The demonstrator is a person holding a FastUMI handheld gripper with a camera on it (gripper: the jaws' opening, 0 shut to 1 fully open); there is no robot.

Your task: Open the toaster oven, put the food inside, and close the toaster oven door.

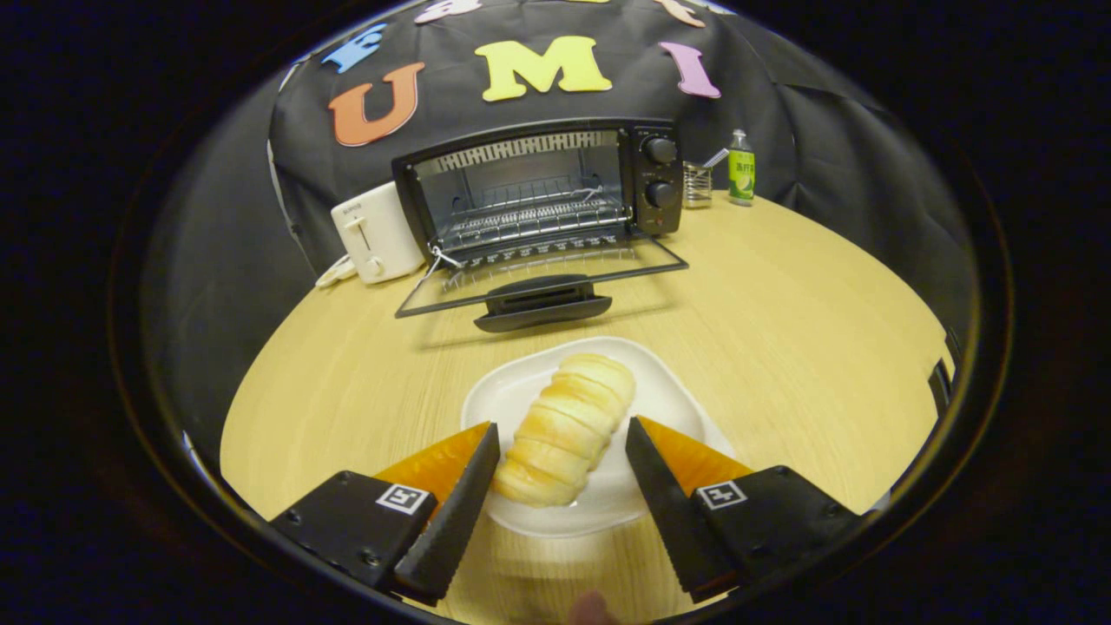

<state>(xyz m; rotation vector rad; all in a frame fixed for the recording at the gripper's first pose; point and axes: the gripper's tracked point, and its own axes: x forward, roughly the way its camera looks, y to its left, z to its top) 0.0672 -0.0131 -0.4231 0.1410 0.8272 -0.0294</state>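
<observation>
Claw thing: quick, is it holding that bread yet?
Claw: open, astride the bread roll on its white plate, not yet gripping it.

Warm, even light on the bench (781, 347); soft shadow under the oven door (538, 282); fisheye bends edges; nearest foreground blurs.

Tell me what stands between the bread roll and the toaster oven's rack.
Nothing visible does. The bread roll lies on its white plate between the open claw fingers; bare table leads to the lowered oven door, and the rack beyond is bare.
</observation>
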